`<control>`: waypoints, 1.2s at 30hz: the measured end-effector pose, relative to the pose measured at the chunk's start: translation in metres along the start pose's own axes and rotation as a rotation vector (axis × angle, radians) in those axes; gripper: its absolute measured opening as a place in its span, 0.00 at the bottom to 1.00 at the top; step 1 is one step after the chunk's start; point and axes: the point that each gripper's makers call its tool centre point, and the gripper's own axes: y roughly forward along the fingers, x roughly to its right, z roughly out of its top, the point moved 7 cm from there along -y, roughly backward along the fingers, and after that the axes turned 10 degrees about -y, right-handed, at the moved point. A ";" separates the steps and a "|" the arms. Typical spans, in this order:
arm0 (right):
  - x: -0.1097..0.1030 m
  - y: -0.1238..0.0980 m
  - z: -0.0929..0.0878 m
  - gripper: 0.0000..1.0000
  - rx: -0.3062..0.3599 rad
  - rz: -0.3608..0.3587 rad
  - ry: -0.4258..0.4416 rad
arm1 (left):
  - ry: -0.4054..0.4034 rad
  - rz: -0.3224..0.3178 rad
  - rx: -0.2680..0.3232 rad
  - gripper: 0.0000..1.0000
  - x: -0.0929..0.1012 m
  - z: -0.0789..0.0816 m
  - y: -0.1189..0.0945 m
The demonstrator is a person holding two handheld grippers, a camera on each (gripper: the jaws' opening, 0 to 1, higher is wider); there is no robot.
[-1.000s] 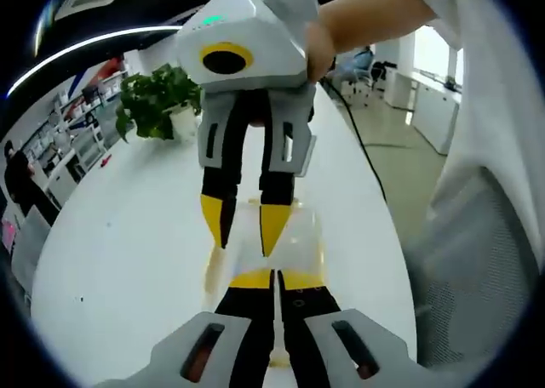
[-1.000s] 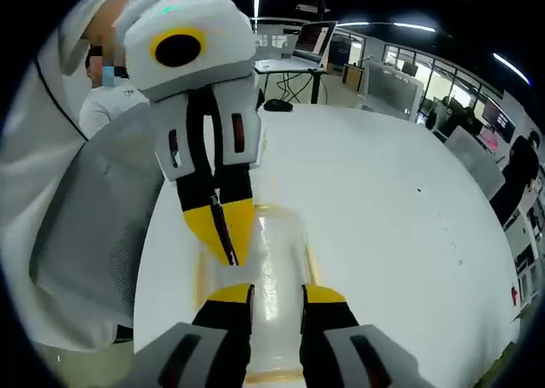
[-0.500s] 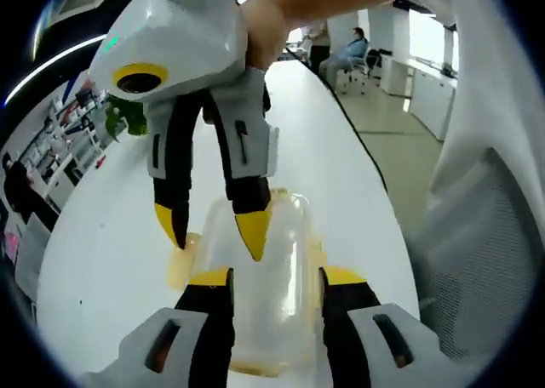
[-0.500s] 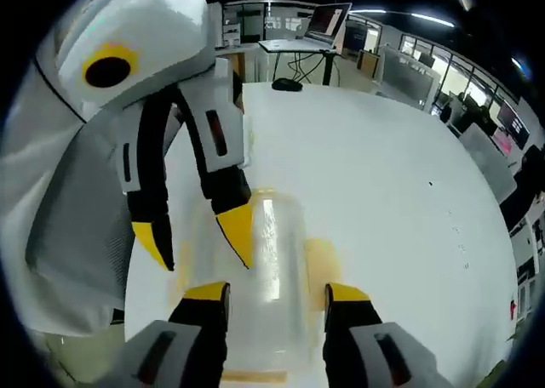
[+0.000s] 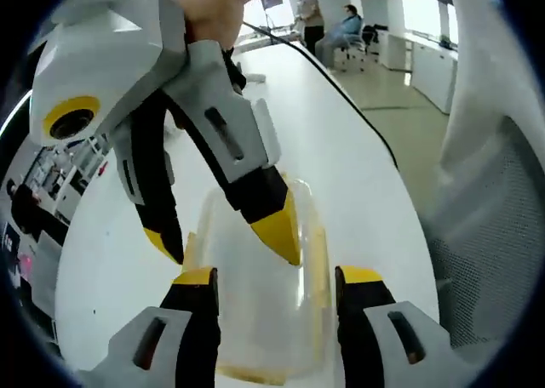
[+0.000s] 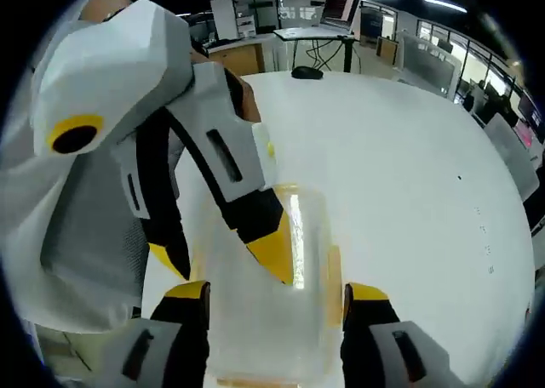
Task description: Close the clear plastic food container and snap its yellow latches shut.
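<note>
In the left gripper view, your left gripper [image 5: 277,279] comes up from six o'clock with its yellow-tipped jaws spread wide, one on each side of the clear plastic food container [image 5: 260,307], which lies on the white table [image 5: 341,141] and runs from the centre down to six o'clock. The jaws flank it without pressing on it, so that gripper is released. Your right gripper [image 5: 226,239] drops in from eleven o'clock, jaws parted too: one yellow tip rests over the container's lid near the centre, the other hangs outside its wall at about eight o'clock. A yellow latch [image 5: 318,269] runs along the container's side at about four o'clock. In the right gripper view, your right gripper [image 6: 274,290] rises from six o'clock, jaws wide apart and straddling the container [image 6: 272,311], gripping nothing. Your left gripper [image 6: 223,256] reaches in from ten o'clock with its jaws apart, one tip over the lid at the centre, the other beside the container at eight o'clock. A yellow latch [image 6: 333,273] shows on the wall at four o'clock. Whether the latches are snapped down, I cannot tell.
</note>
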 end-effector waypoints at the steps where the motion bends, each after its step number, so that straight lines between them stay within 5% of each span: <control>1: 0.002 0.001 -0.001 0.64 -0.005 0.012 0.018 | -0.004 0.001 0.003 0.55 0.000 0.000 0.001; 12: 0.004 0.009 0.006 0.67 -0.063 0.096 0.036 | 0.026 0.031 -0.038 0.53 0.000 0.003 0.003; 19: 0.005 0.010 0.008 0.66 -0.104 0.126 0.017 | -0.022 -0.034 -0.070 0.50 -0.008 0.008 -0.001; 30: 0.007 0.012 0.009 0.64 -0.136 0.155 0.033 | -0.003 -0.026 -0.139 0.49 -0.005 0.011 0.003; 36: 0.015 0.012 0.010 0.56 -0.138 0.165 0.093 | -0.006 -0.018 -0.152 0.48 -0.006 0.010 0.004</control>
